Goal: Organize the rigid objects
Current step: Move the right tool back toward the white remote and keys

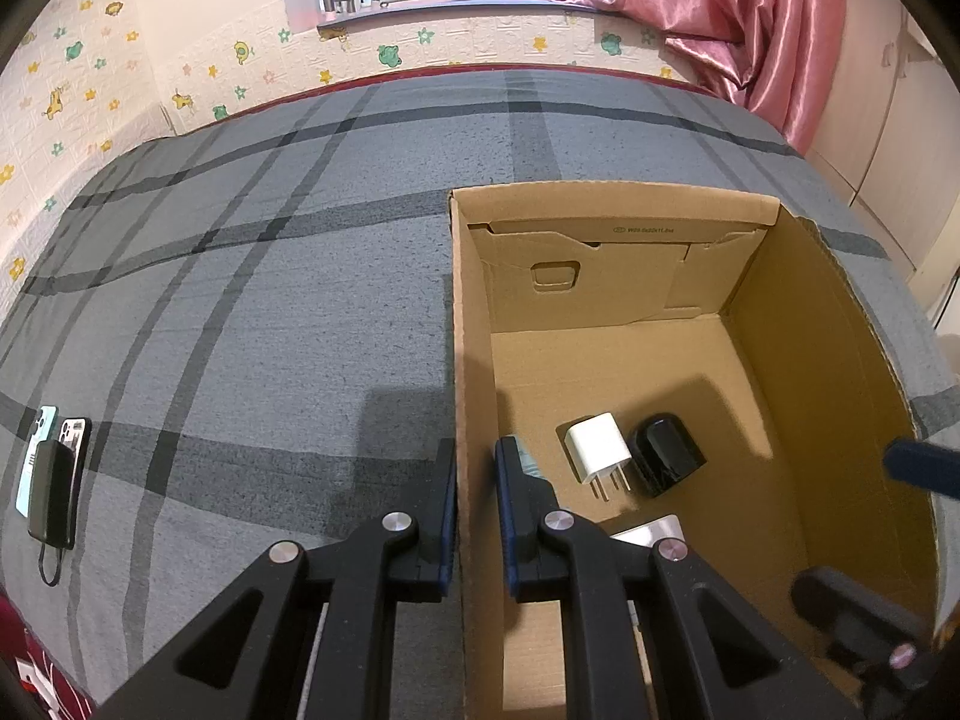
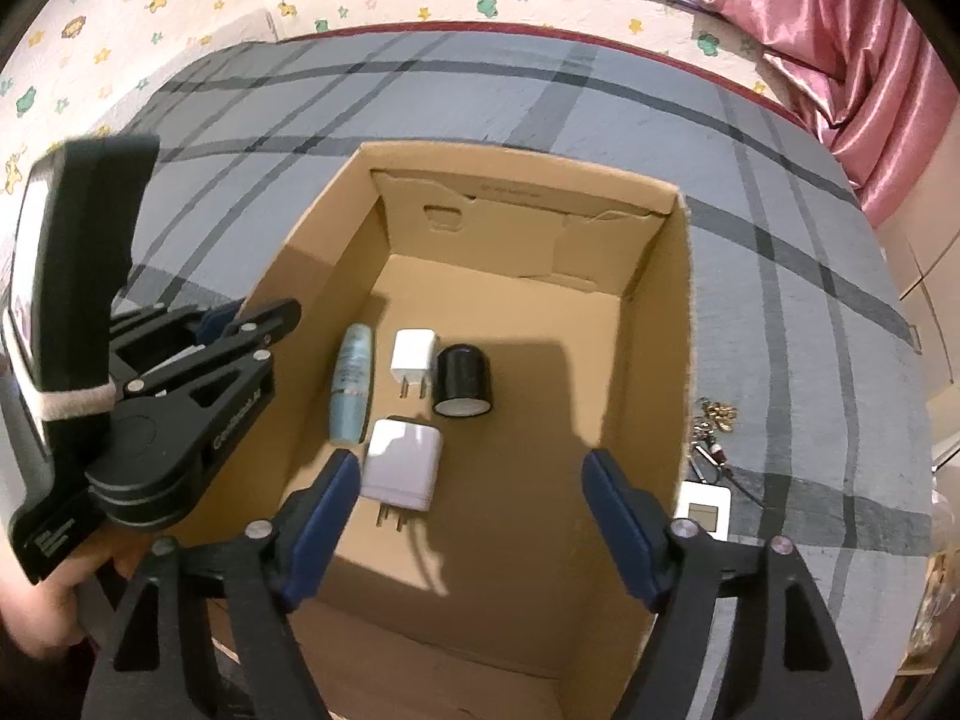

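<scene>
An open cardboard box (image 1: pixel 828 324) (image 2: pixel 660 324) stands on a grey plaid bed cover. Inside lie a small white charger (image 1: pixel 597 450) (image 2: pixel 413 355), a black charger (image 1: pixel 666 456) (image 2: pixel 463 381), a larger white charger (image 2: pixel 403 463) and a pale blue tube (image 2: pixel 353 384). My left gripper (image 1: pixel 474 516) (image 2: pixel 225 318) is shut on the box's left wall, one finger on each side. My right gripper (image 2: pixel 471 516) is open and empty above the box's inside, just in front of the larger white charger.
Two phones and a black power bank with a cable (image 1: pixel 51 480) lie on the cover at far left. A key bunch (image 2: pixel 714 420) and a small white device (image 2: pixel 705 510) lie right of the box. Wall, window and pink curtain (image 1: pixel 750 18) are behind.
</scene>
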Action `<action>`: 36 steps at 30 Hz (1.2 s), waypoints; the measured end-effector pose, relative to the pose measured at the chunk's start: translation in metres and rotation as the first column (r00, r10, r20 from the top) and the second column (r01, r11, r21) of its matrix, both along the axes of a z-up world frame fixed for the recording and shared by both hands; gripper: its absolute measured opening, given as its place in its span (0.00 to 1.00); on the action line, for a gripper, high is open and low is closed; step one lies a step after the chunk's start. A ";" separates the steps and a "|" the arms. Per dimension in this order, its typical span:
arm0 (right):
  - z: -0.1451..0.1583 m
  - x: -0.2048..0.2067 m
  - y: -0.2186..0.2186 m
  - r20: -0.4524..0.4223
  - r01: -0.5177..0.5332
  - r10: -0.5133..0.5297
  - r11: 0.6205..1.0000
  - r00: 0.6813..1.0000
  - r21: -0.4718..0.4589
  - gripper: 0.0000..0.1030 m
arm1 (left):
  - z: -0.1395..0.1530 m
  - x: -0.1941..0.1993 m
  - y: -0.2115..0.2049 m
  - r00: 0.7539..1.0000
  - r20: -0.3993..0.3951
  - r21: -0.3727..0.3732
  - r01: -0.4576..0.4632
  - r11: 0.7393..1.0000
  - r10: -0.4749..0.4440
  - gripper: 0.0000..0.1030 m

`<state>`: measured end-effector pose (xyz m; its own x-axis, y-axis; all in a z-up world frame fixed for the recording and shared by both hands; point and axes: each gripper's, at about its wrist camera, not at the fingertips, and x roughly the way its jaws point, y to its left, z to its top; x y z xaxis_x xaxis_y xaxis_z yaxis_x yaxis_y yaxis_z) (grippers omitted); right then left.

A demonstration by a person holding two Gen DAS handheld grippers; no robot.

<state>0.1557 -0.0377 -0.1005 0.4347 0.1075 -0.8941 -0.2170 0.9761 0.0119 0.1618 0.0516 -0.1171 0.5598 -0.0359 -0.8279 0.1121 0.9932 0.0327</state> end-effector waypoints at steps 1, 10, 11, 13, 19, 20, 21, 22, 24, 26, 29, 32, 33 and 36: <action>0.002 0.000 -0.002 0.005 0.005 -0.005 1.000 1.000 0.006 0.80 | 0.000 0.000 0.000 1.000 0.000 0.001 0.000 1.000 0.000 0.12; 0.023 -0.005 -0.035 0.075 0.059 -0.060 0.998 0.995 0.017 0.96 | 0.000 0.000 -0.001 1.000 0.000 -0.001 -0.001 1.000 0.001 0.12; 0.025 -0.005 -0.041 0.083 0.072 -0.073 0.997 0.994 0.014 0.97 | 0.000 0.000 -0.001 1.000 -0.001 -0.002 -0.001 1.000 0.001 0.12; 0.027 -0.005 -0.049 0.089 0.085 -0.086 0.996 0.992 0.011 1.00 | 0.000 0.000 -0.001 1.000 -0.001 -0.001 -0.001 1.000 0.001 0.12; 0.030 -0.005 -0.081 0.095 0.137 -0.137 0.991 0.986 0.011 1.00 | 0.000 0.000 -0.001 1.000 0.000 -0.001 -0.001 1.000 0.001 0.12; 0.029 -0.005 -0.088 0.095 0.148 -0.148 0.989 0.984 0.008 1.00 | 0.000 0.000 -0.001 1.000 0.000 -0.001 -0.001 1.000 0.001 0.12; 0.028 -0.005 -0.092 0.094 0.154 -0.154 0.988 0.984 0.009 1.00 | 0.000 -0.001 -0.001 1.000 -0.001 -0.001 -0.001 1.000 0.001 0.12; 0.027 -0.005 -0.096 0.093 0.158 -0.158 0.987 0.983 0.011 1.00 | 0.000 -0.001 -0.001 1.000 0.000 -0.001 -0.001 1.000 0.001 0.12; 0.023 -0.006 -0.106 0.091 0.174 -0.173 0.985 0.981 0.005 1.00 | 0.000 -0.001 -0.001 1.000 0.000 -0.001 -0.001 1.000 0.001 0.12; 0.019 -0.007 -0.115 0.086 0.190 -0.189 0.982 0.978 0.006 1.00 | 0.000 -0.001 -0.001 1.000 0.001 0.000 0.000 1.000 0.000 0.12; 0.012 -0.009 -0.126 0.081 0.203 -0.202 0.979 0.976 0.005 1.00 | 0.000 0.000 -0.001 1.000 0.000 0.000 0.000 1.000 0.000 0.12; 0.001 -0.012 -0.135 0.073 0.205 -0.204 0.979 0.976 0.000 1.00 | 0.000 0.000 0.000 1.000 0.000 -0.001 -0.001 1.000 0.001 0.12; -0.002 -0.013 -0.138 0.069 0.203 -0.203 0.979 0.977 0.000 1.00 | 0.001 0.000 0.000 1.000 0.000 -0.002 -0.001 1.000 0.001 0.12; -0.014 -0.015 -0.144 0.056 0.202 -0.202 0.979 0.978 0.002 1.00 | 0.001 0.000 0.000 1.000 0.000 -0.001 -0.001 1.000 0.001 0.12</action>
<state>0.1406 -0.1822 -0.1146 0.4965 0.0093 -0.8680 -0.0159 0.9999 0.0016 0.1620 0.0515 -0.1156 0.5596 -0.0362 -0.8280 0.1110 0.9933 0.0316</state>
